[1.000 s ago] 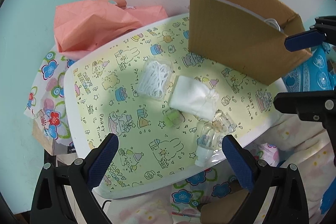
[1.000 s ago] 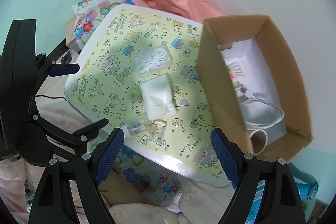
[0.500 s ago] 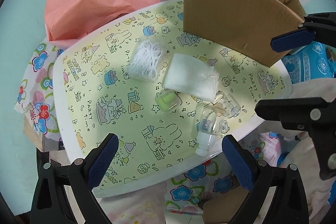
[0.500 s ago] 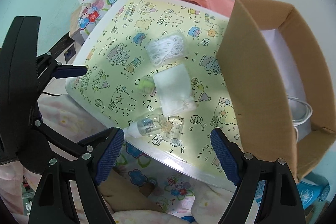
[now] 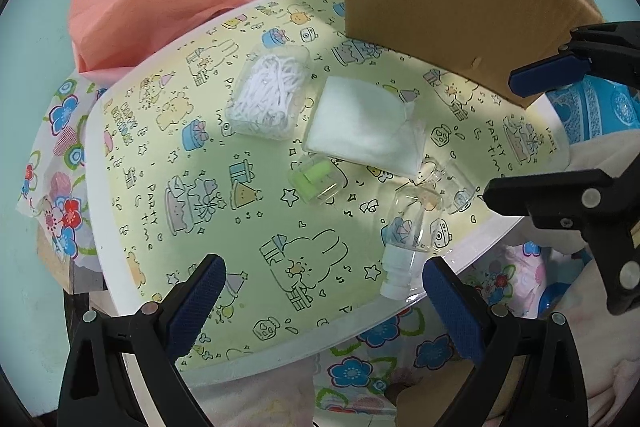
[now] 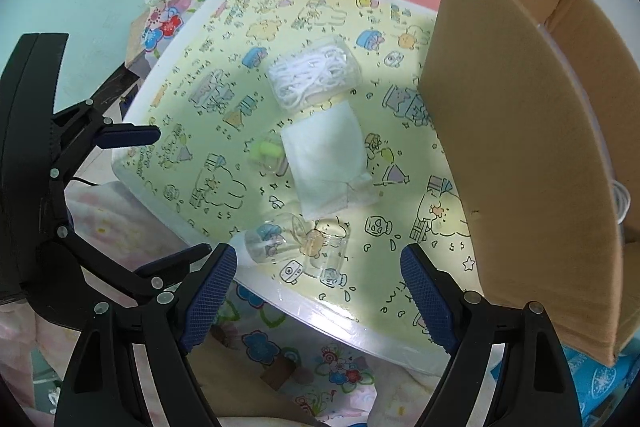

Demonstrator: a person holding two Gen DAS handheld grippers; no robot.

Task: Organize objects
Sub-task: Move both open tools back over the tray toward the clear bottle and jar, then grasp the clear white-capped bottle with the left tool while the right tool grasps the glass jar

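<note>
- Two grippers hovered above the table (image 5: 120, 211); left gripper (image 5: 322, 301) and right gripper (image 6: 318, 285) both gaped wide, nothing between the pads
- Clear bottle (image 6: 272, 243) lay on its side at the near edge, touching a small jar (image 6: 328, 251); its long axis ran left-right in the right wrist view, white cap pointing left
- Right gripper looked nearer, bottle just ahead of its fingers
- Cardboard box (image 6: 520, 147) stood far right, the likely destination
</note>
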